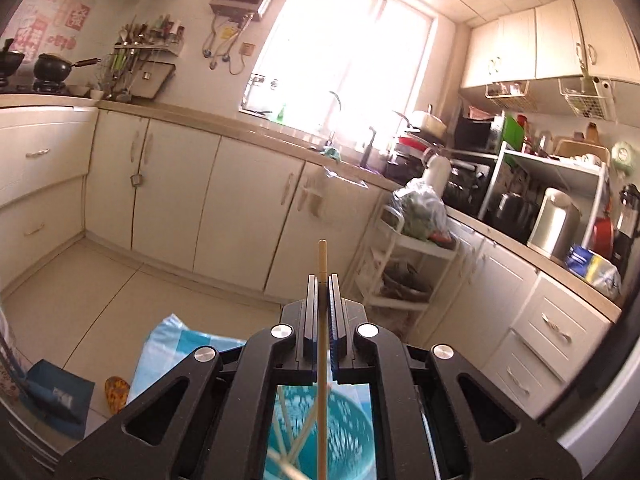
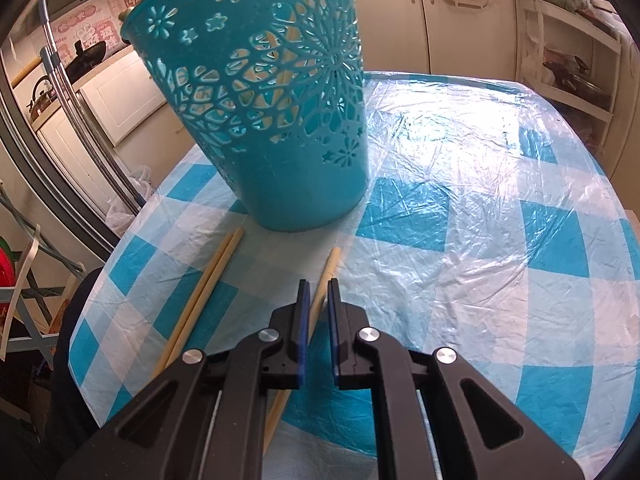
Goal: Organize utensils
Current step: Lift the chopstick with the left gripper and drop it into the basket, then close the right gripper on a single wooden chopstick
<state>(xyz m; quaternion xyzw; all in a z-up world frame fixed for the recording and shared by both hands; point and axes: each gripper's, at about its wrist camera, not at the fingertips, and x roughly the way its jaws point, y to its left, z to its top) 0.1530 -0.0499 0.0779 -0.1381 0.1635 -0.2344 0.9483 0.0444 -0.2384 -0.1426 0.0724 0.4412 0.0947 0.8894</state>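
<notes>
Chopstick (image 1: 322,320) is clamped in the left gripper (image 1: 322,280), jaws tight together on it; its blunt end sticks out past the fingertips toward the kitchen cabinets (image 1: 248,208) & window (image 1: 344,48). Rest of the stick runs back thru the gripper body, and below it, seen thru the frame, is the teal basket (image 1: 344,428) w/ a few more light sticks inside, blurred.

Right gripper (image 2: 318,284) points down at the surface (image 2: 480,220), which has a blue/white check plastic cover. Its jaws stand a narrow gap apart, w/ a single chopstick (image 2: 329,268) lying on the cover and passing between/under them; can't tell whether the pads actually press it. Stick runs diagonally, far end aimed at the basket's base, near end hidden under the gripper.

Left of that, a pair of chopsticks (image 2: 208,284) lie side by side, touching, also diagonal, far ends just beside the basket foot.

Teal basket (image 2: 280,120) stands on the cover beyond the right gripper: cut-out flower pattern, tapering to base, looks tilted in this fisheye view. Light sticks visible thru the holes.

White rack shelf (image 2: 568,60) at upper right, off the surface.
</notes>
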